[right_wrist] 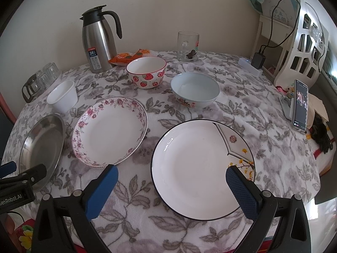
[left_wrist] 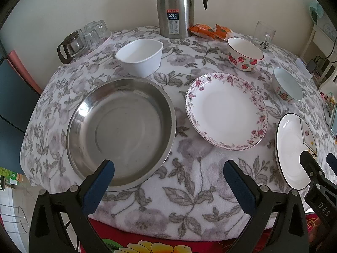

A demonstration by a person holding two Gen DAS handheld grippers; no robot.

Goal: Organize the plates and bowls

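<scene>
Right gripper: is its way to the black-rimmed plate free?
Probably yes. The right gripper is open, and the black-rimmed plate lies just ahead of it with nothing stacked on it or between them.

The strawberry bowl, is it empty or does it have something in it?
Empty. The right wrist view looks into the strawberry bowl and shows only a bare white interior.

A plain cream wall [right_wrist: 168, 10] backs the floral-clothed table [right_wrist: 189, 227]; a white shelf [right_wrist: 303, 48] stands right.
</scene>
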